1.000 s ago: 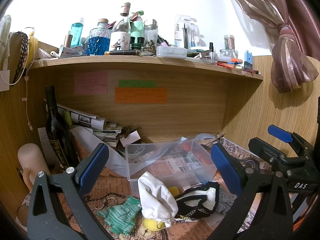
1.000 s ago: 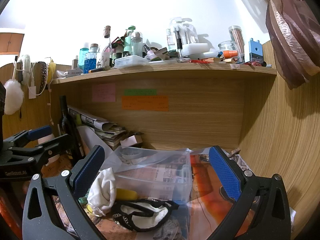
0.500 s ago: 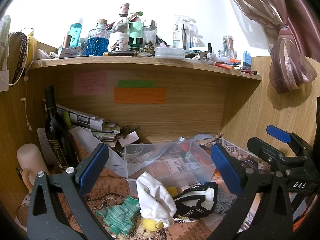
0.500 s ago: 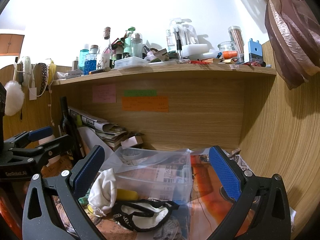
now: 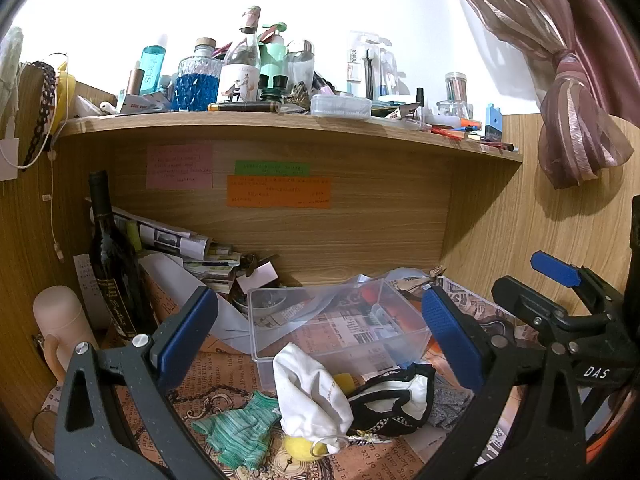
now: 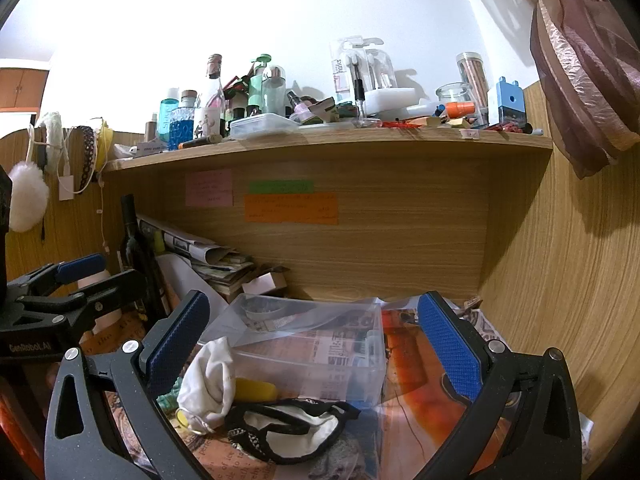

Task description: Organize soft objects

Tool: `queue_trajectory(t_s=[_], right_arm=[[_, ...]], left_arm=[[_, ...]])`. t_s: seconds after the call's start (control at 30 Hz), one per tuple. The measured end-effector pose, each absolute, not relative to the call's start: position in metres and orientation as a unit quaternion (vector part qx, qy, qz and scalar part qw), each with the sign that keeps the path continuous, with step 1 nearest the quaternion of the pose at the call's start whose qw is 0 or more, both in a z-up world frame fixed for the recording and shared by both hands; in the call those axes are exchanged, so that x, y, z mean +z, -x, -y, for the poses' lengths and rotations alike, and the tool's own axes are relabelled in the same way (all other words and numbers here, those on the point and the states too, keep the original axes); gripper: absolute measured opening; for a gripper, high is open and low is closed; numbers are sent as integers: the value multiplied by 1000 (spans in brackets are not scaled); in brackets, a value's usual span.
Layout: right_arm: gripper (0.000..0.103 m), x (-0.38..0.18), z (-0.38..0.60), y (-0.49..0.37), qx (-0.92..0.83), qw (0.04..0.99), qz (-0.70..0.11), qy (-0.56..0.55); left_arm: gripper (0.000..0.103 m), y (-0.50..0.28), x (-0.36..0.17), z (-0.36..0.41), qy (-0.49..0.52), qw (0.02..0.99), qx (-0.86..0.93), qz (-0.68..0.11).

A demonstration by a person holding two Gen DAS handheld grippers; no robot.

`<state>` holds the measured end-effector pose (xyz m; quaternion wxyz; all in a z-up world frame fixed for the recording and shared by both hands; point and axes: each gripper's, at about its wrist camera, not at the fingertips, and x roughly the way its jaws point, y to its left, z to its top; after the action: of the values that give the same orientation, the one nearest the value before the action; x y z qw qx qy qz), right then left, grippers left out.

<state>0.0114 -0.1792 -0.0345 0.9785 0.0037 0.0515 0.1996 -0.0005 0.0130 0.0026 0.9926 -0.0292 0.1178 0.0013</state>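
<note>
My left tongs [image 5: 320,336] stand wide, nothing between the blue pads; my right tongs [image 6: 312,340] likewise stand wide and hold nothing. The soft objects lie in a heap on the printed paper, against the near wall of the clear plastic box [image 5: 336,320]. A white cloth pouch [image 5: 308,388] sits low between my left pads, a green knitted piece [image 5: 240,432] just beside it on the left, and a black-and-white fabric item [image 5: 396,400] touching it on the right. A yellow object [image 5: 300,448] is partly hidden under the pouch; I cannot tell what it is. From the right tongs, the pouch [image 6: 208,384] lies near my left pad, the black-and-white item [image 6: 288,432] lower centre. A grey fabric [image 6: 340,456] beneath it is cut off by the frame.
</note>
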Motion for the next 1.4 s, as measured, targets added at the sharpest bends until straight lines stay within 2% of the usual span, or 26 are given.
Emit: queue_trajectory(t_s=[0.23,0.47,0.8,0.9,1.03,1.13,1.23,1.3,1.37,1.4], right_arm=[[103,-38,176,-18,197,978,-67,0],[103,-66,178,-46,212,968,-132,-6],[103,-115,174,-81,215,950,-227,2],[97,-129,170,-95,213,943,-256,14],[82,-145,170,-112,213,929,-301,22],[74,-153,171,-121,220,920,-324,19],[62,-158,172,-128,227,912,-341,13],[52,-162,173,-134,235,905,-355,5],[39,-166,173,-139,244,898,-367,-4],[31,-167,173,-139,248,895,-370,-9]], left_arm=[[103,-7,-7,-12,28,991,0,-133],[103,-30,-40,-24,33,972,-4,-235],[103,-70,-92,-46,107,950,-18,-292],[102,-80,-102,-49,135,941,-24,-308],[83,-92,-112,-51,123,934,-28,-335],[81,-97,-120,-51,119,930,-32,-347],[72,-102,-125,-49,118,926,-40,-357],[61,-104,-128,-47,121,922,-48,-364],[39,-105,-131,-46,119,918,-56,-375],[36,-105,-132,-45,120,916,-60,-379]])
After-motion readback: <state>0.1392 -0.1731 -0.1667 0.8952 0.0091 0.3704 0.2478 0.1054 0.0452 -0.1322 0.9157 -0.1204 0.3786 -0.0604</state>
